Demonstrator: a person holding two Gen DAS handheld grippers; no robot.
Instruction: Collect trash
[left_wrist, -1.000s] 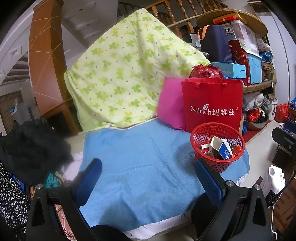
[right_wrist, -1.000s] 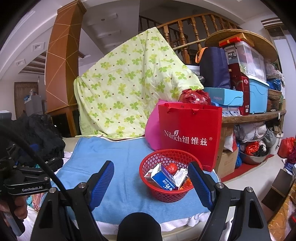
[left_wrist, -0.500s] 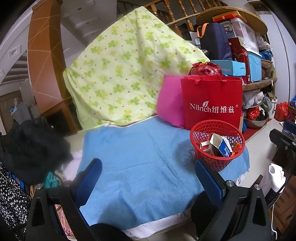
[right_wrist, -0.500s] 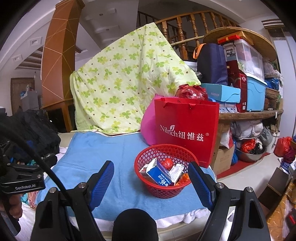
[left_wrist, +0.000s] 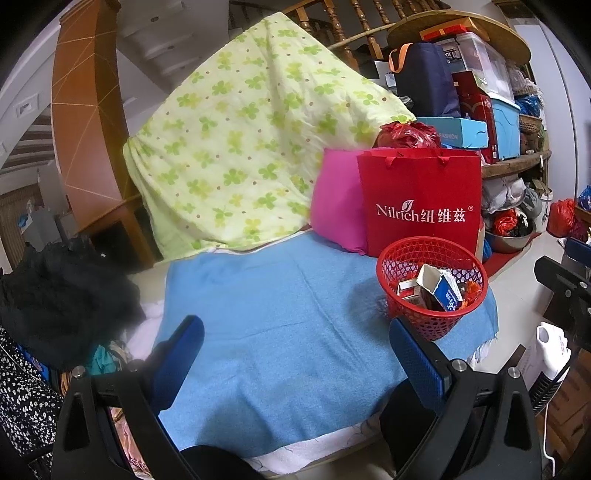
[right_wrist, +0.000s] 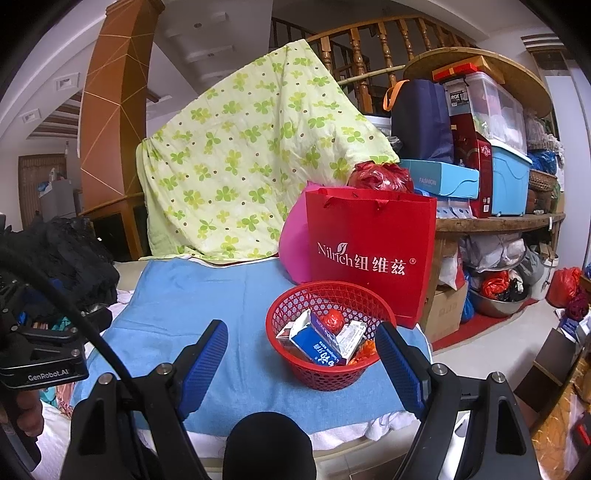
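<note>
A red mesh basket (right_wrist: 295, 354) stands at the right end of a blue cloth (right_wrist: 207, 295) on the table. It holds trash: a blue and white carton (right_wrist: 317, 345), a red crumpled wrapper (right_wrist: 331, 318) and other packets. In the left wrist view the basket (left_wrist: 436, 325) is at the right with the carton (left_wrist: 445, 291) sticking up. My right gripper (right_wrist: 301, 356) is open and empty, just in front of the basket. My left gripper (left_wrist: 295, 350) is open and empty above the bare middle of the cloth (left_wrist: 277, 302).
A red Nilrich bag (right_wrist: 369, 251) and a pink cushion (right_wrist: 293, 243) stand right behind the basket. A green flowered quilt (right_wrist: 240, 166) hangs at the back. Black clothes (left_wrist: 55, 295) lie at the left. Cluttered shelves (right_wrist: 498, 218) and floor items are at the right.
Both views have shifted slightly; the right gripper has drawn back and risen a little, so the basket sits lower between its fingers. Both grippers stay open and empty.
</note>
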